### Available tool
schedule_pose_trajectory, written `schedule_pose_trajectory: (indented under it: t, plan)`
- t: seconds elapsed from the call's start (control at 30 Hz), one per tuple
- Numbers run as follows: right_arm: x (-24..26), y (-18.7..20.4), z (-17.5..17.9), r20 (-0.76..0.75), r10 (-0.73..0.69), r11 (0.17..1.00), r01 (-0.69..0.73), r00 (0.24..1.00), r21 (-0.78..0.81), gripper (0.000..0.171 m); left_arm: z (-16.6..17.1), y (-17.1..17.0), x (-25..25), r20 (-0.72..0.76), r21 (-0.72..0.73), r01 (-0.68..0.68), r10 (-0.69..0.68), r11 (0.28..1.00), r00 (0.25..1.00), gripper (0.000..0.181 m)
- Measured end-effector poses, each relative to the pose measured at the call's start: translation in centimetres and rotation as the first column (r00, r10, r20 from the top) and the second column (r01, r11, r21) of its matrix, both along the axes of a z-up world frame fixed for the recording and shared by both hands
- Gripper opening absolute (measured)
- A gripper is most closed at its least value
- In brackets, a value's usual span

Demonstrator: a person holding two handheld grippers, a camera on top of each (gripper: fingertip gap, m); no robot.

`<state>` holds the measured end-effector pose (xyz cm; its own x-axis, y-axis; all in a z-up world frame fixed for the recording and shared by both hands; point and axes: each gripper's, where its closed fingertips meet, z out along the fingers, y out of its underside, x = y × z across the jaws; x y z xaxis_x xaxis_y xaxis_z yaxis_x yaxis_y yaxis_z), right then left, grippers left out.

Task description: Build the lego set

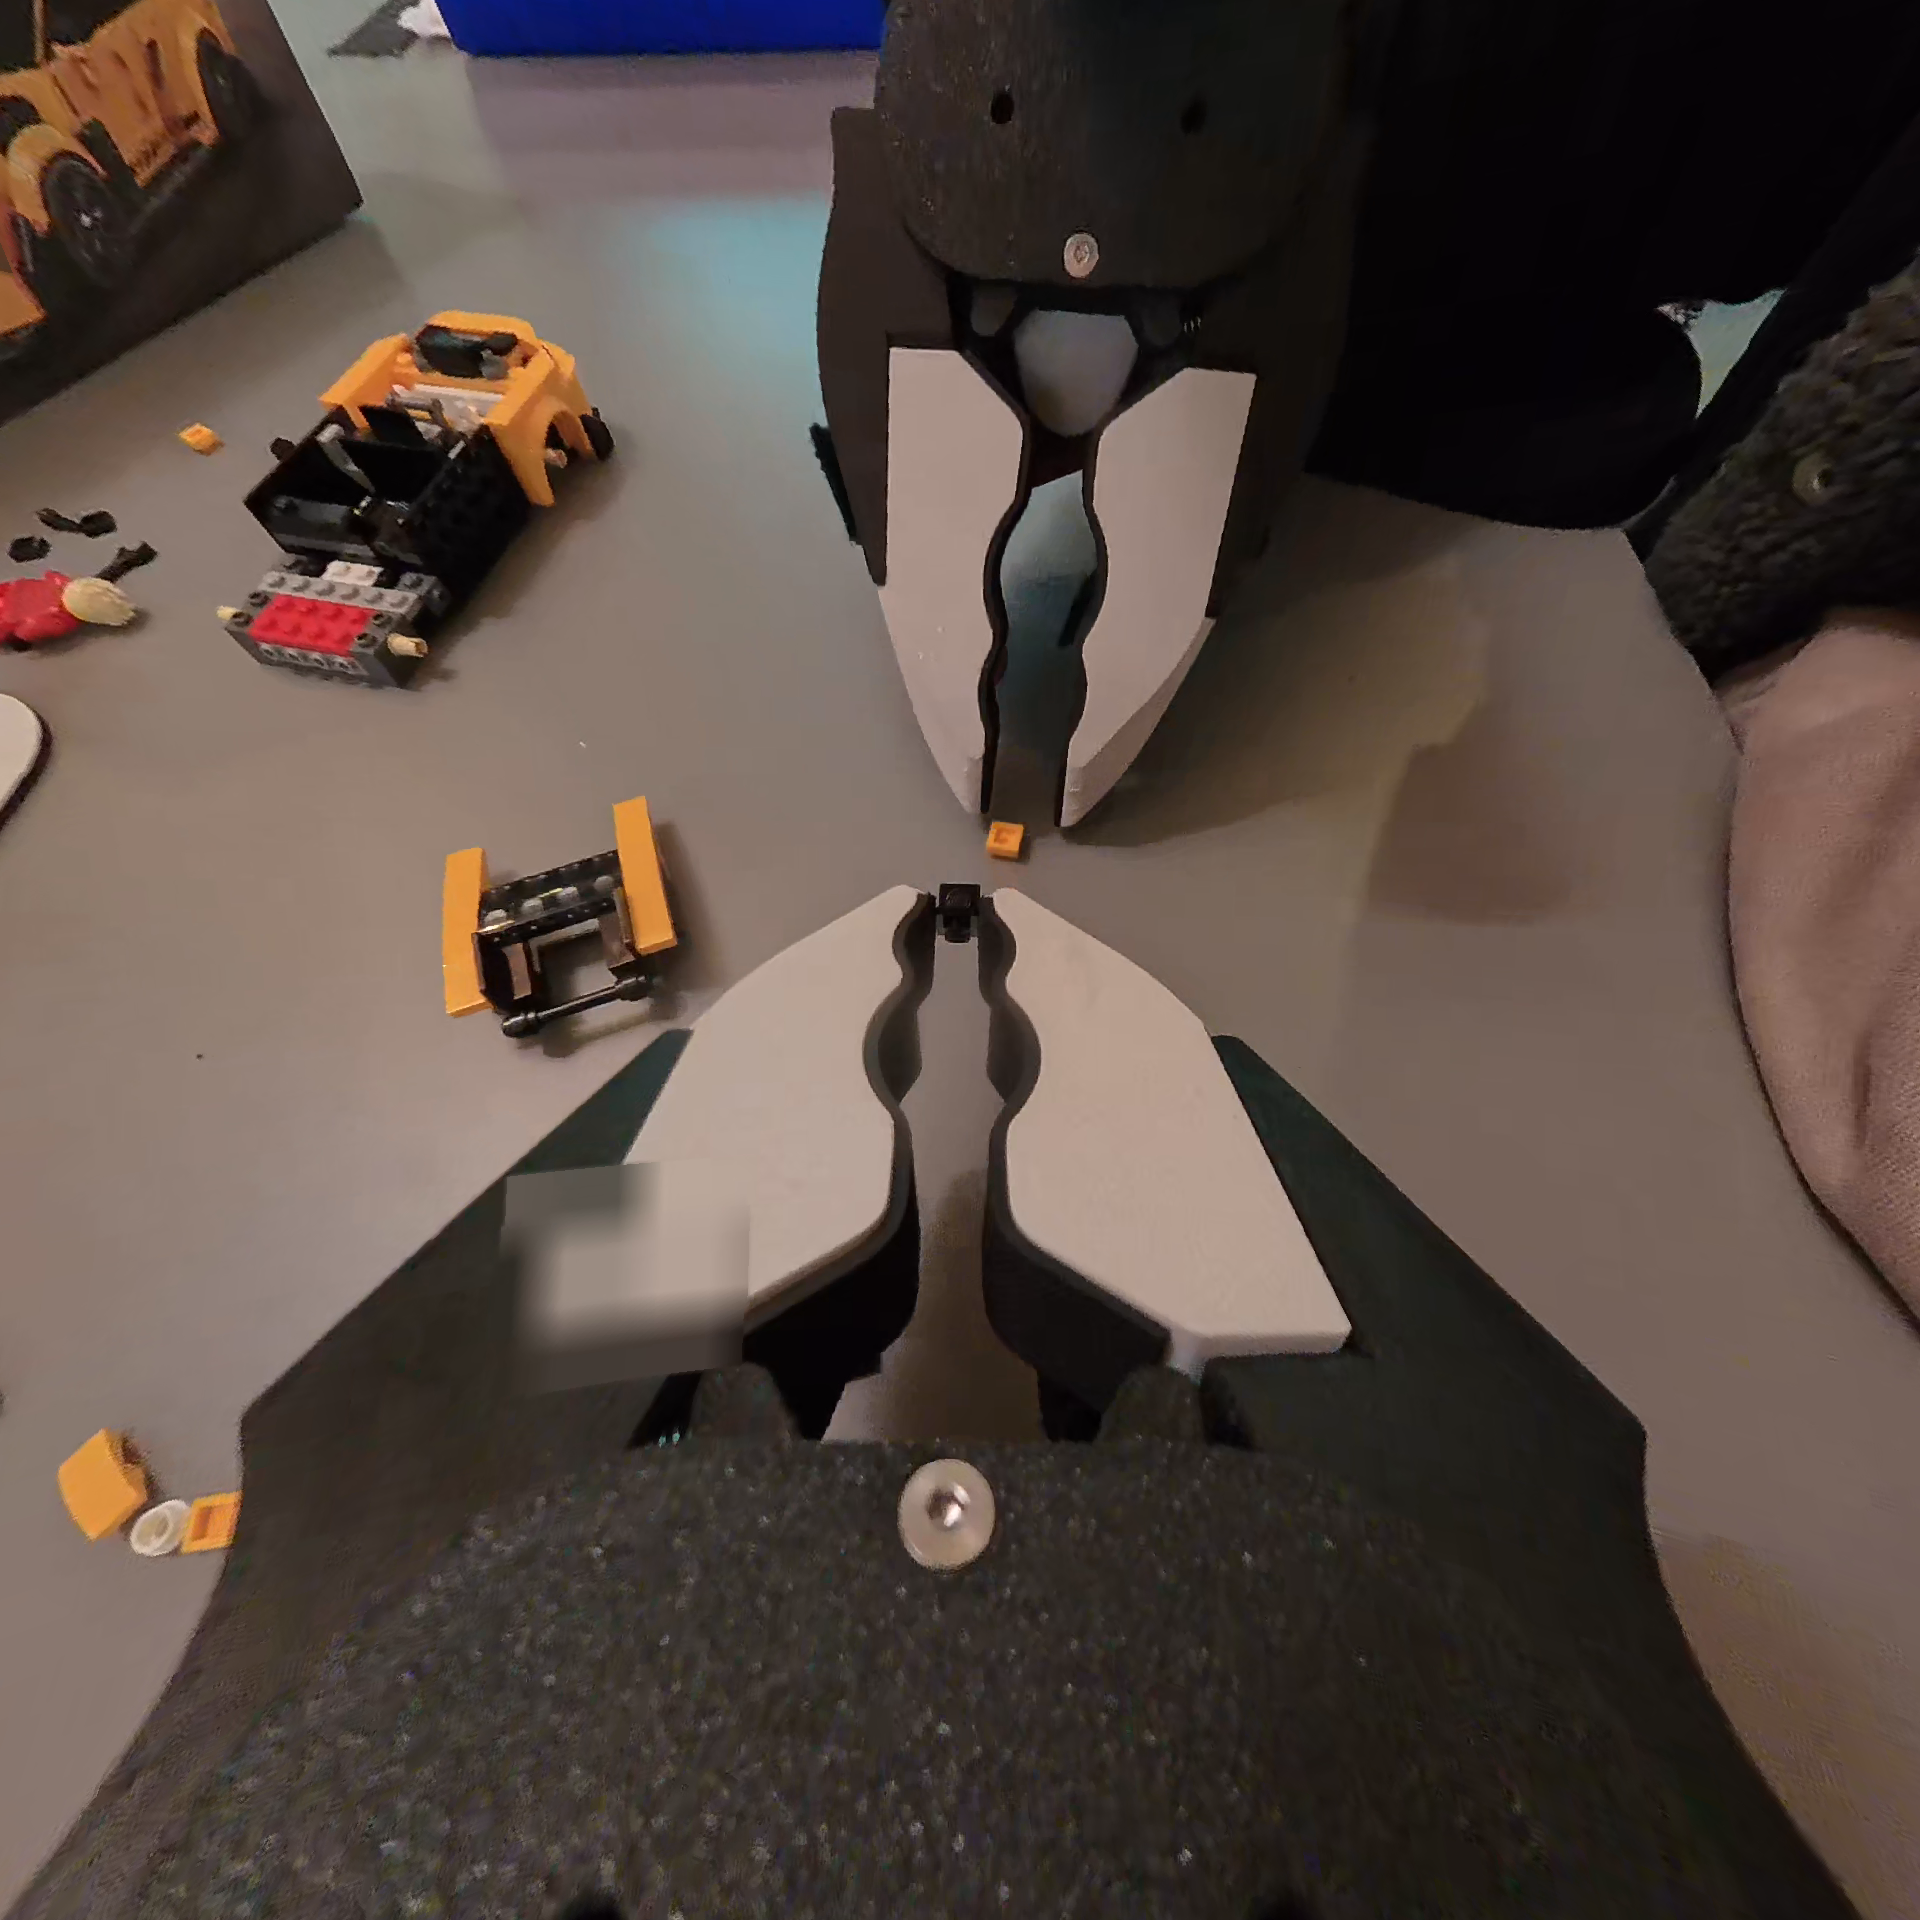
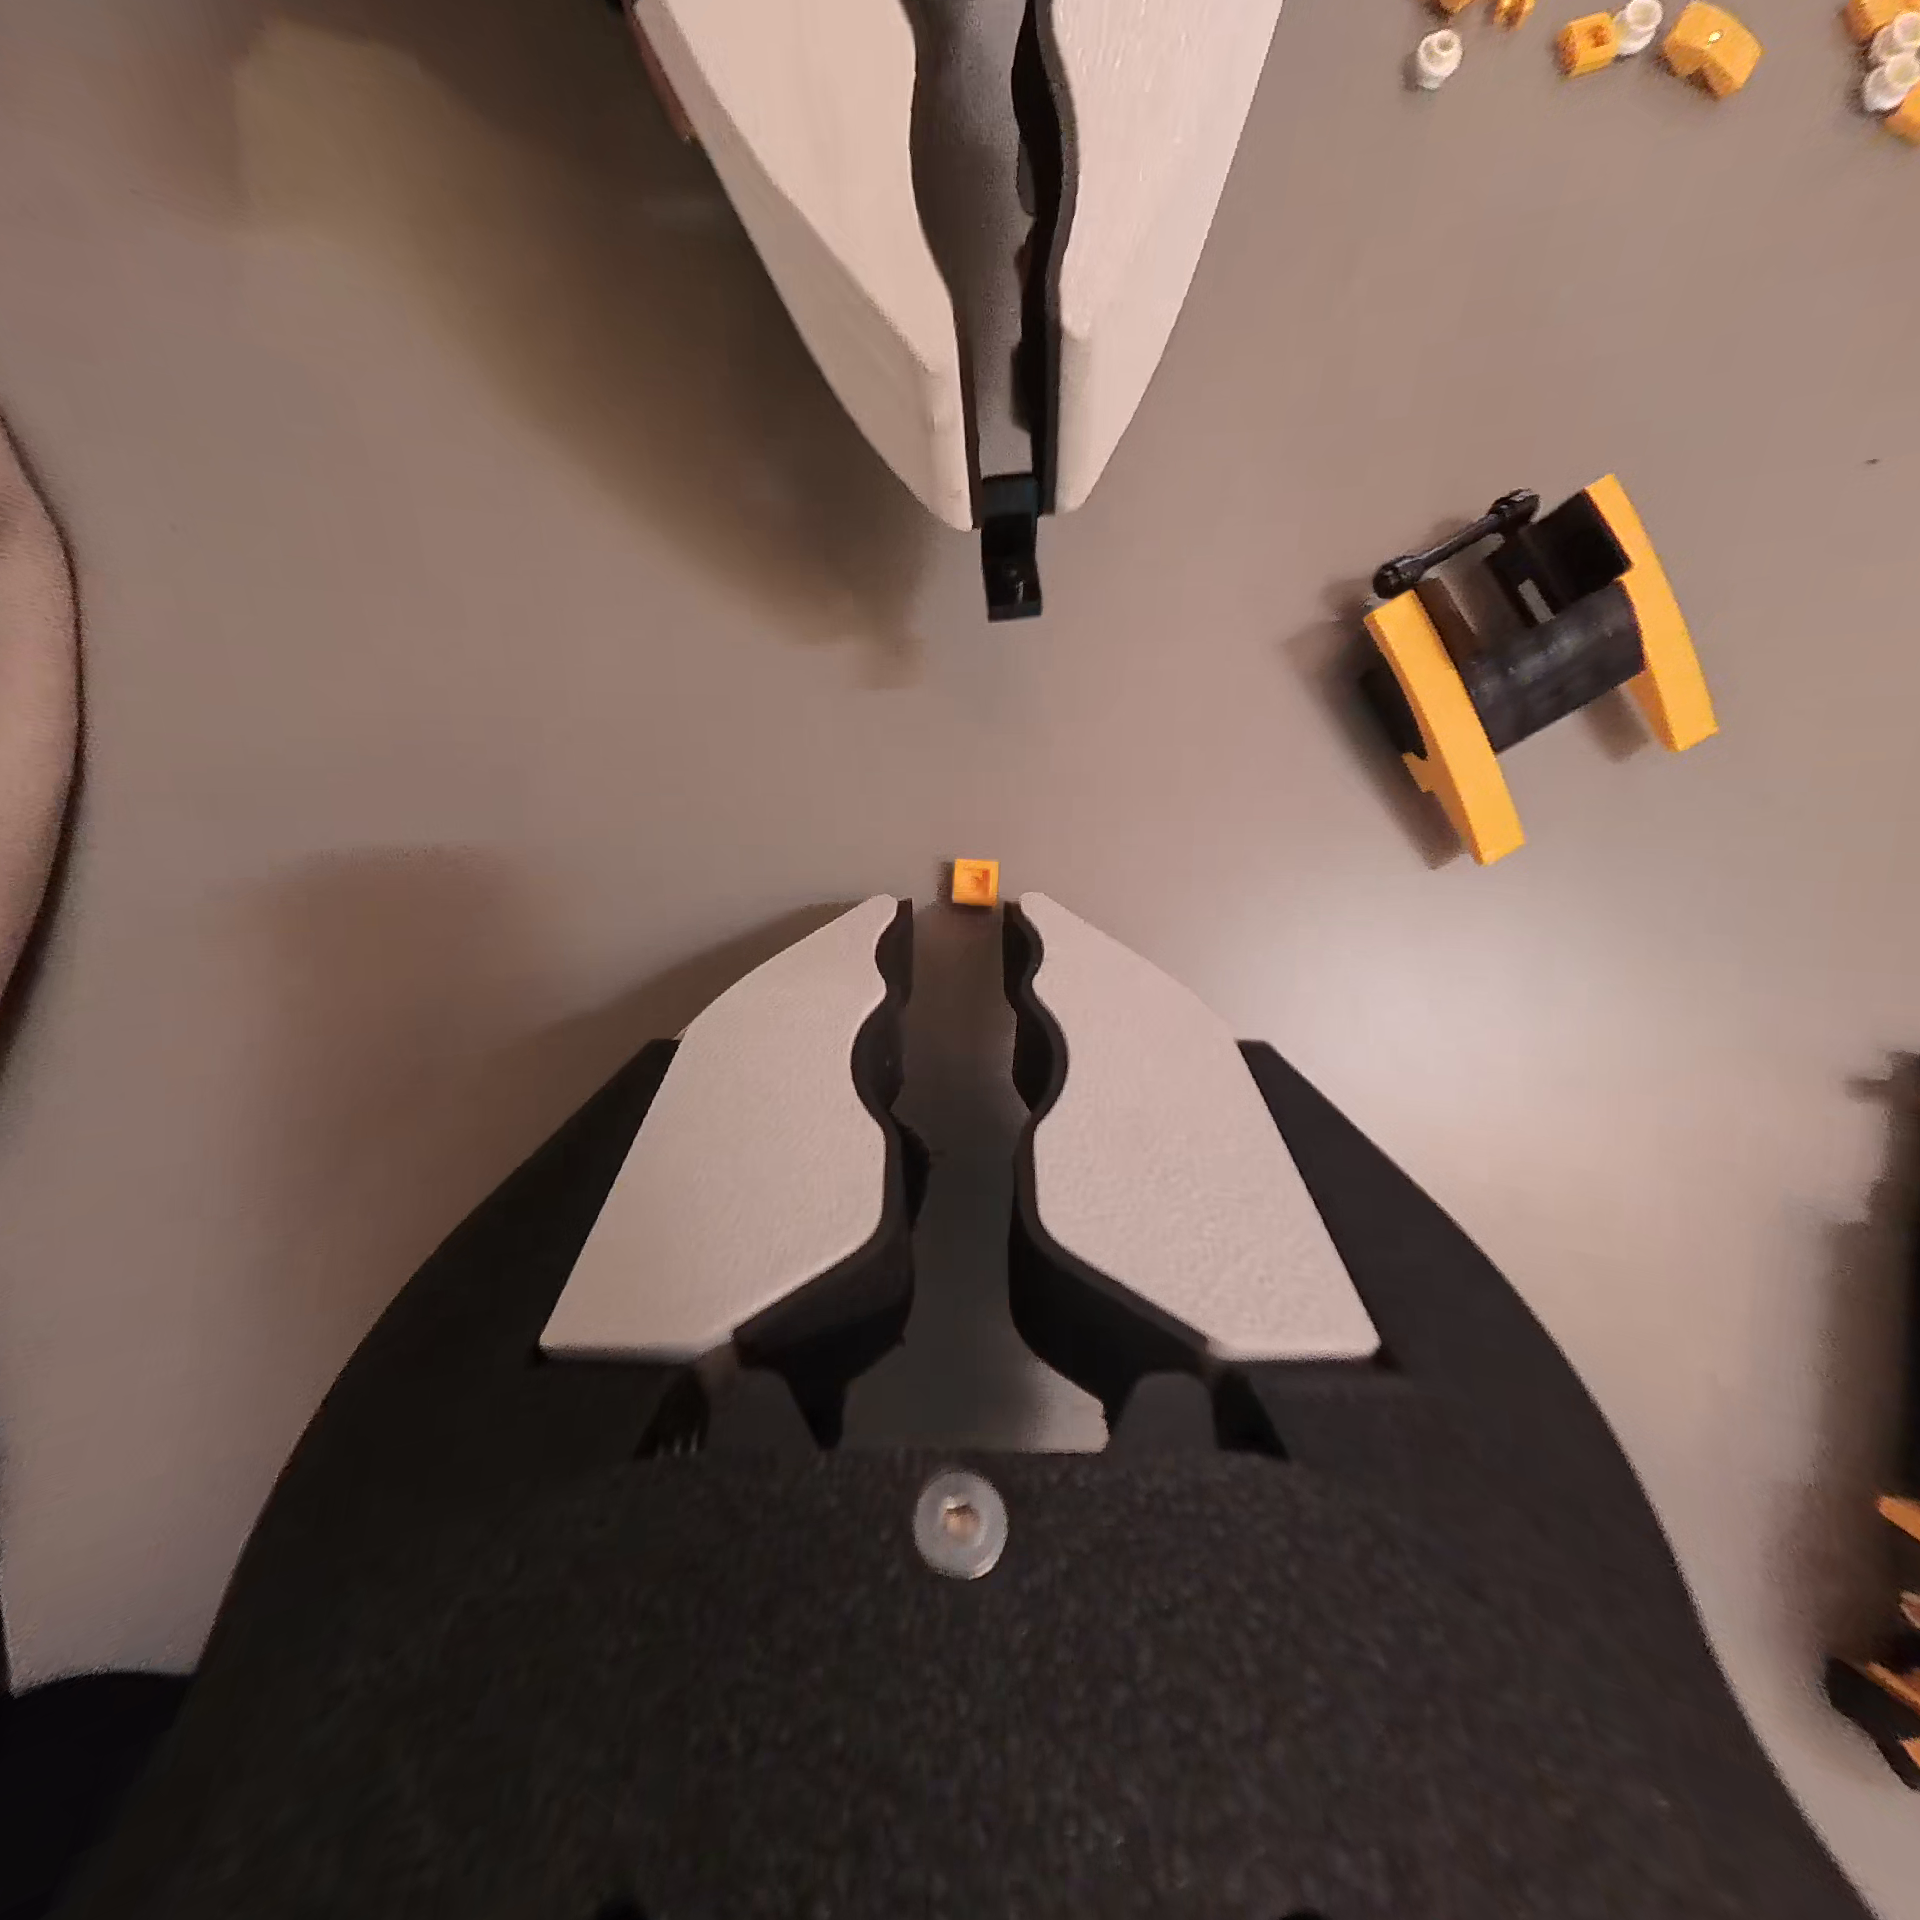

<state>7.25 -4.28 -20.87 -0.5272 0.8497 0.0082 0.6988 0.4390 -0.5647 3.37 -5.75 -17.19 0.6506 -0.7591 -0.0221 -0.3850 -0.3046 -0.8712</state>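
Note:
My left gripper (image 1: 958, 896) is shut on a small black lego piece (image 1: 958, 916) that sticks out past its tips, just above the grey table. In the right wrist view the left gripper (image 2: 1010, 509) comes in from the top with the black piece (image 2: 1010, 577). My right gripper (image 2: 958, 906) is open, tips down at the table. A tiny orange square piece (image 2: 975, 881) lies just ahead of its tips, untouched. The left wrist view shows the right gripper (image 1: 1023, 816) facing mine, with the orange piece (image 1: 1006, 837) at its tips.
A partly built black and orange car (image 1: 416, 499) stands at the left. A small orange-arched sub-assembly (image 1: 561, 920) (image 2: 1538, 665) lies closer. Loose orange and white pieces (image 1: 145, 1496) (image 2: 1662, 42), the set's box (image 1: 135, 156) and a cloth-covered arm (image 1: 1829, 935) border the table. My right fingertips sit around 6 cm from my left ones.

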Motion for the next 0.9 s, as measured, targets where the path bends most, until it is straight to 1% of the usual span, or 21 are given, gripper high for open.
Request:
schedule_pose_trajectory:
  t: [0.07, 0.1, 0.13, 0.4, 0.57, 0.9]
  plan:
    - [-0.3, -0.1, -0.4, 0.025, 0.001, 1.000, -0.001, 1.000, 0.009, 0.015, -0.3, -0.1, 0.1, -0.008, -0.012, 0.007, -0.007, 1.000, 1.000, 0.008]
    - [-0.4, -0.1, -0.3, 0.029, 0.000, 1.000, 0.000, 1.000, 0.003, 0.009, -0.4, -0.2, 0.2, -0.011, -0.017, 0.012, -0.012, 1.000, 1.000, 0.007]
    - [-0.5, -0.1, -0.3, 0.035, 0.000, 1.000, 0.000, 0.999, 0.007, 0.008, -0.5, -0.2, 0.3, -0.015, -0.023, 0.017, -0.017, 1.000, 1.000, 0.007]
    - [-1.0, -0.8, 0.3, 0.038, 0.055, 0.997, -0.057, 0.998, 0.052, 0.008, -2.2, -0.7, 1.1, -0.063, -0.095, 0.044, -0.050, 0.994, 0.997, 0.008]
    - [-1.6, -1.7, 0.1, 0.043, 0.090, 0.993, -0.093, 0.995, 0.073, 0.008, -2.7, -1.0, 1.8, -0.076, -0.110, 0.063, -0.072, 0.992, 0.994, 0.008]
    - [-1.7, -2.1, -0.1, 0.053, 0.105, 0.991, -0.109, 0.993, 0.077, 0.008, -2.7, -0.9, 1.8, -0.071, -0.109, 0.062, -0.070, 0.992, 0.995, 0.007]
